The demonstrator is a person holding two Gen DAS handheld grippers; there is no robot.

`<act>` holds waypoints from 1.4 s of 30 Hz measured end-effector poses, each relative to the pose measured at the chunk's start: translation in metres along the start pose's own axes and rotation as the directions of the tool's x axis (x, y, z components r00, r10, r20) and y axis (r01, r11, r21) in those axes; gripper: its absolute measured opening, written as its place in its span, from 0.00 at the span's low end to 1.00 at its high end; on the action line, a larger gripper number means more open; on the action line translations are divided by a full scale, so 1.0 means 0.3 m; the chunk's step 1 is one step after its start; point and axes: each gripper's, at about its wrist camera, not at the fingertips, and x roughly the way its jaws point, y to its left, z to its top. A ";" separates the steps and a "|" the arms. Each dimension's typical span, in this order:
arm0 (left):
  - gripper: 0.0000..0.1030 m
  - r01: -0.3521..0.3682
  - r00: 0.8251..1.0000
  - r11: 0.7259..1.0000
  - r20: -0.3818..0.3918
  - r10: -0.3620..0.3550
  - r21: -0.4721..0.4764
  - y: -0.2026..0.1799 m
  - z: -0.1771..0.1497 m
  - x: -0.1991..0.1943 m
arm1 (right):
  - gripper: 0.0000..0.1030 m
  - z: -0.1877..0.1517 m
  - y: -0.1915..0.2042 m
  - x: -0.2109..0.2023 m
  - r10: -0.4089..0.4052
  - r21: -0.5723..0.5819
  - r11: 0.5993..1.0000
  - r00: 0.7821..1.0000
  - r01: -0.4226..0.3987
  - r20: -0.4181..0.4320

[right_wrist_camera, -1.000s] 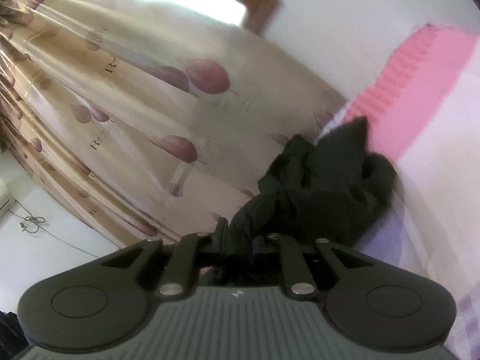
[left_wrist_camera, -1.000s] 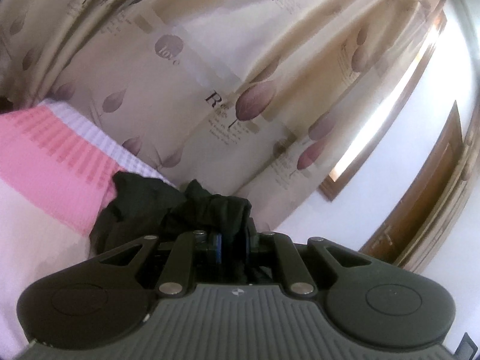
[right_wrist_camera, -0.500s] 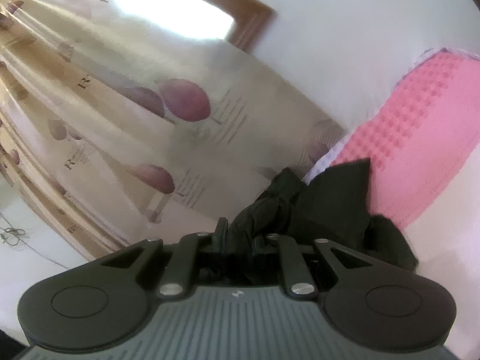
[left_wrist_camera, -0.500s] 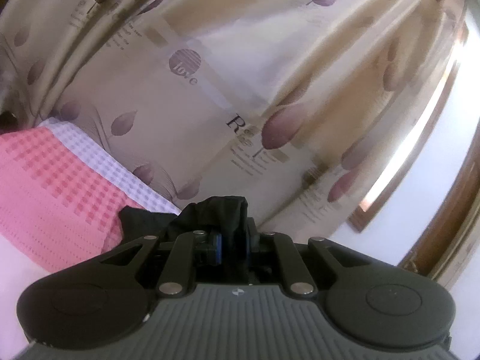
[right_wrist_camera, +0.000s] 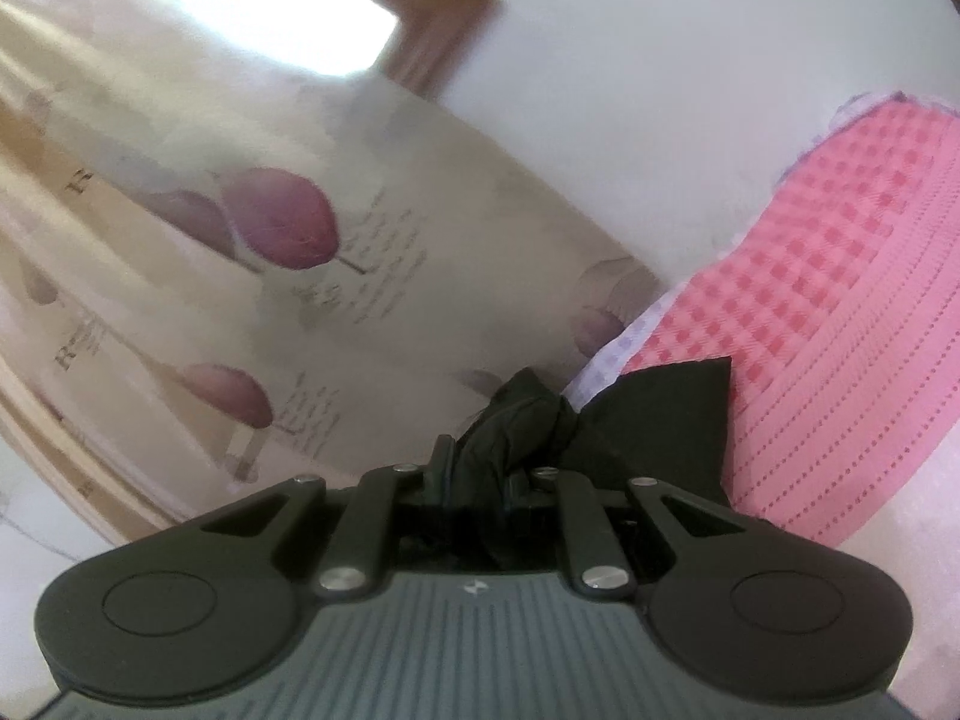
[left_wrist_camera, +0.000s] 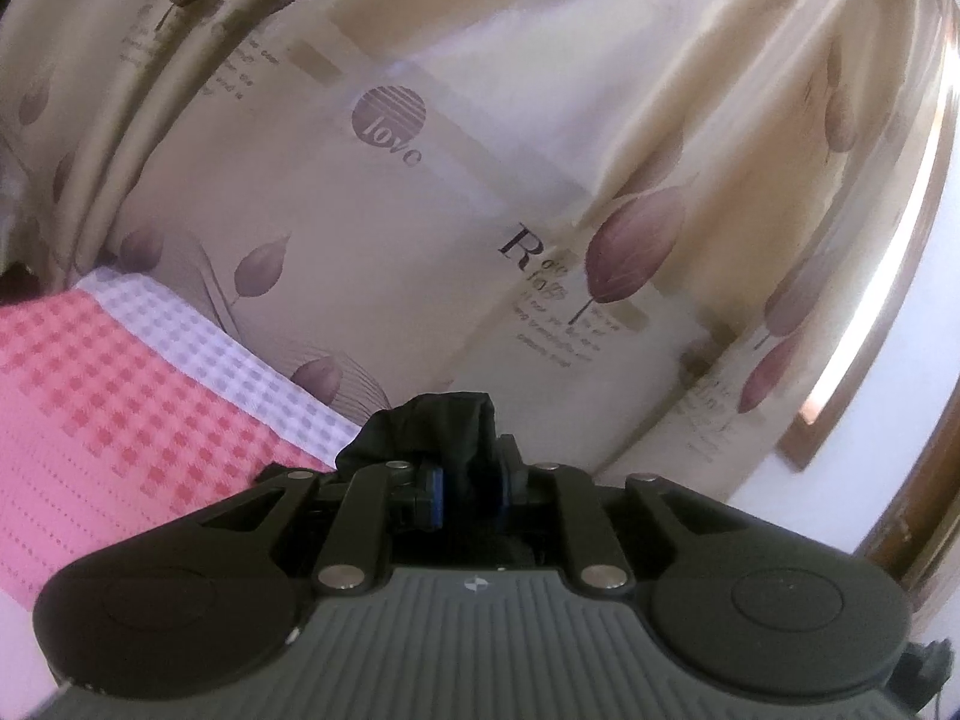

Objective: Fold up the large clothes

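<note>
A black garment (left_wrist_camera: 441, 426) is bunched between the blue-padded fingers of my left gripper (left_wrist_camera: 469, 489), which is shut on it. The same black garment (right_wrist_camera: 528, 420) is pinched in my right gripper (right_wrist_camera: 477, 480), also shut on it; a flat black corner (right_wrist_camera: 678, 414) hangs to the right over the pink bedcover. Both grippers are lifted and tilted up toward the curtain. Most of the garment is hidden below the gripper bodies.
A pink and white checked bedcover (left_wrist_camera: 90, 384) lies at the left in the left wrist view and at the right in the right wrist view (right_wrist_camera: 840, 312). A beige leaf-print curtain (left_wrist_camera: 480, 180) hangs close ahead. A wooden window frame (right_wrist_camera: 444, 30) and white wall stand behind.
Both grippers have risen and tilted up with the garment. Less of the black cloth and bedcover shows in each view, and the curtain fills more of them.
</note>
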 end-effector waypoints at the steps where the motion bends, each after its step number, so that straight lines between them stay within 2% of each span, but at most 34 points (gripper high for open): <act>1: 0.20 -0.008 1.000 1.000 0.001 0.008 0.007 -0.001 0.000 0.016 | 0.14 0.002 -0.005 0.015 -0.006 0.000 1.000 1.000 0.006 0.003; 5: 0.25 -0.040 0.999 0.999 0.017 0.039 0.023 -0.002 -0.005 0.064 | 0.16 0.005 -0.027 0.073 -0.033 0.004 0.999 0.999 0.033 0.020; 8: 0.36 -0.055 0.998 0.998 0.036 0.054 0.027 0.001 -0.016 0.088 | 0.19 0.005 -0.049 0.112 -0.048 0.023 0.999 0.999 0.047 0.027; 9: 0.48 -0.066 0.997 0.997 0.045 0.064 0.039 -0.002 -0.019 0.094 | 0.21 0.005 -0.054 0.123 -0.047 0.024 0.999 0.999 0.047 0.027; 10: 0.69 -0.078 0.996 0.996 0.058 0.075 0.054 -0.006 -0.021 0.096 | 0.23 0.004 -0.056 0.134 -0.050 0.017 0.999 0.998 0.050 0.025; 11: 0.81 -0.098 0.992 0.993 0.084 0.092 0.071 -0.012 -0.025 0.094 | 0.25 0.003 -0.054 0.143 -0.059 0.003 0.998 0.998 0.059 0.024; 12: 0.97 -0.122 0.986 0.989 0.123 0.111 0.087 -0.017 -0.030 0.086 | 0.29 0.001 -0.052 0.148 -0.064 -0.012 0.998 0.998 0.064 0.026; 13: 0.99 -0.140 0.978 0.985 0.166 0.123 0.097 -0.021 -0.034 0.076 | 0.36 -0.001 -0.051 0.151 -0.060 -0.022 0.998 0.998 0.061 0.029; 14: 0.99 -0.140 0.975 0.984 0.190 0.119 0.106 -0.021 -0.034 0.068 | 0.41 -0.004 -0.052 0.149 -0.050 -0.029 0.998 0.998 0.052 0.038; 16: 0.99 -0.142 0.978 0.984 0.169 0.122 0.107 -0.020 -0.026 0.071 | 0.68 -0.011 -0.052 0.132 -0.036 -0.033 0.999 0.997 0.038 0.072; 17: 0.99 -0.147 0.980 0.984 0.153 0.130 0.101 -0.019 -0.024 0.073 | 0.73 -0.017 -0.052 0.117 -0.027 -0.037 0.999 0.995 0.030 0.099; 18: 0.99 -0.140 0.982 0.986 0.140 0.127 0.094 -0.018 -0.026 0.072 | 0.77 -0.021 -0.051 0.107 -0.013 -0.039 0.999 0.993 0.018 0.114; 20: 0.98 -0.105 0.989 0.990 0.114 0.094 0.093 -0.026 -0.037 0.066 | 0.77 -0.031 -0.037 0.100 -0.010 -0.045 0.999 0.995 0.014 0.103; 22: 0.92 -0.066 0.996 0.990 0.065 0.059 0.122 -0.060 -0.059 0.078 | 0.76 -0.062 0.014 0.118 0.005 -0.127 0.992 0.998 0.004 0.066; 23: 0.88 -0.039 0.999 0.989 0.031 0.035 0.142 -0.084 -0.073 0.089 | 0.75 -0.087 0.062 0.143 -0.006 -0.213 0.977 1.000 0.012 0.029; 24: 0.78 0.000 1.000 0.986 -0.021 0.004 0.169 -0.118 -0.089 0.111 | 0.74 -0.120 0.118 0.177 -0.034 -0.312 0.950 0.999 0.031 -0.007; 25: 0.67 0.027 0.998 0.981 -0.060 -0.015 0.194 -0.149 -0.113 0.124 | 0.62 -0.156 0.170 0.214 -0.061 -0.401 0.915 0.997 0.041 -0.038; 26: 0.62 0.050 0.995 0.974 -0.096 -0.029 0.221 -0.182 -0.131 0.147 | 0.55 -0.201 0.224 0.260 -0.085 -0.487 0.873 0.994 0.038 -0.075; 27: 0.56 0.074 0.991 0.968 -0.127 -0.044 0.241 -0.216 -0.151 0.170 | 0.44 -0.240 0.269 0.308 -0.108 -0.545 0.838 0.988 0.032 -0.107; 30: 0.53 0.121 0.978 0.954 -0.197 -0.068 0.273 -0.286 -0.196 0.258 | 0.29 -0.342 0.375 0.470 -0.171 -0.659 0.752 0.967 0.006 -0.187; 32: 0.51 0.134 0.971 0.950 -0.229 -0.068 0.282 -0.306 -0.216 0.322 | 0.29 -0.393 0.427 0.573 -0.234 -0.738 0.674 0.952 0.012 -0.197; 35: 0.51 0.117 0.963 0.940 -0.269 -0.028 0.319 -0.303 -0.235 0.415 | 0.25 -0.423 0.442 0.694 -0.316 -0.797 0.604 0.926 0.028 -0.207; 37: 0.49 0.076 0.957 0.946 -0.290 0.020 0.314 -0.250 -0.243 0.474 | 0.23 -0.416 0.410 0.748 -0.367 -0.811 0.583 0.907 0.049 -0.209; 39: 0.47 0.018 0.952 0.962 -0.300 0.067 0.274 -0.169 -0.246 0.521 | 0.22 -0.401 0.360 0.767 -0.408 -0.812 0.579 0.890 0.082 -0.201; 41: 0.46 -0.041 0.950 0.972 -0.294 0.110 0.230 -0.088 -0.248 0.542 | 0.21 -0.362 0.297 0.775 -0.432 -0.796 0.594 0.881 0.116 -0.194; 42: 0.40 -0.063 0.950 0.979 -0.287 0.119 0.194 -0.040 -0.251 0.547 | 0.18 -0.341 0.267 0.764 -0.436 -0.786 0.604 0.880 0.131 -0.188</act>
